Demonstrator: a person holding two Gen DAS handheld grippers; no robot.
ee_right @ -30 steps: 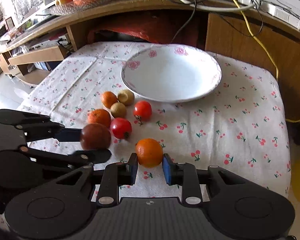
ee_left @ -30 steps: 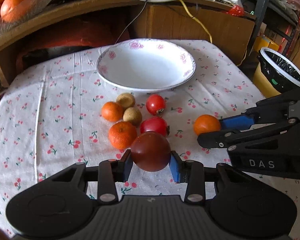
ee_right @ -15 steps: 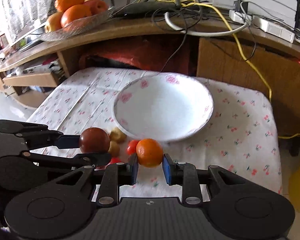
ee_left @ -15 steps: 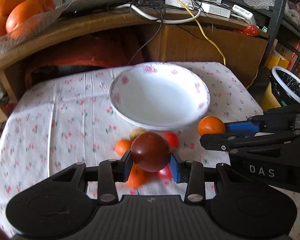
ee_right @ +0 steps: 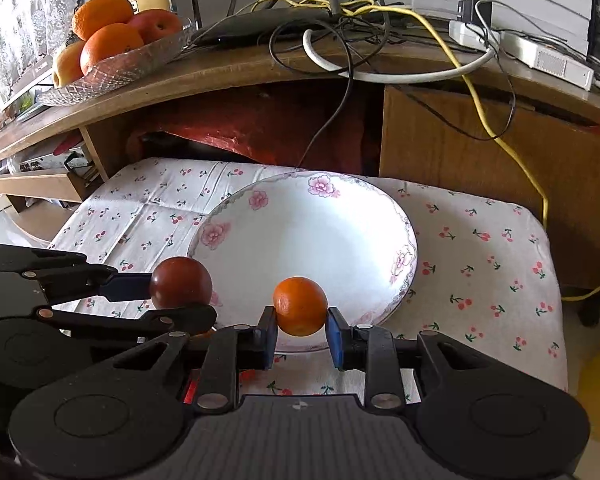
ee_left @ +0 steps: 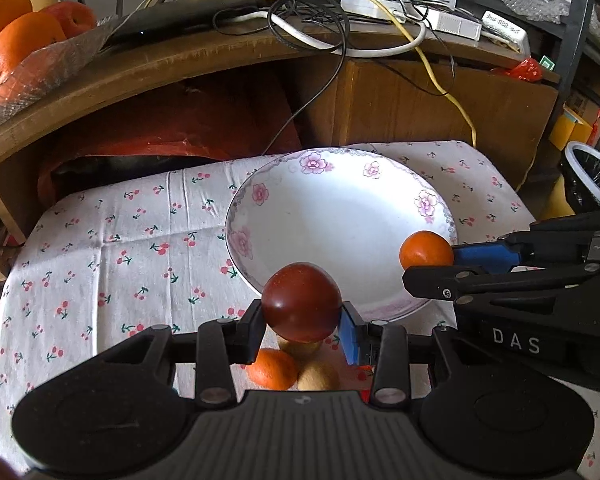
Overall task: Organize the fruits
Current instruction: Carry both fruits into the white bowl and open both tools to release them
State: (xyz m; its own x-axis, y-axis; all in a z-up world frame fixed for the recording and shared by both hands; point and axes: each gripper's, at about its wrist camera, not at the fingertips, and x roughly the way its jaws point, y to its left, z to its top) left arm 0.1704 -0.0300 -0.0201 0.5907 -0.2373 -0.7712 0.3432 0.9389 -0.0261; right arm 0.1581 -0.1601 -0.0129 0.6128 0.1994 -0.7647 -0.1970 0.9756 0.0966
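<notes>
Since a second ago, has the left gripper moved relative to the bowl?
Yes. Left gripper, shut on the dark tomato, has advanced over the white bowl near rim, leaving the table fruit behind.

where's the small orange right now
The small orange is clamped in the right tongs, held over the near rim of the floral bowl. In the left wrist view it sits right of the dark red fruit in the left tongs.

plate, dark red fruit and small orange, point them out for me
plate (ee_right: pixel 312 240), right wrist view, bare white middle
dark red fruit (ee_left: pixel 300 304), left wrist view, front face
small orange (ee_right: pixel 300 306), right wrist view, centre of its skin
</notes>
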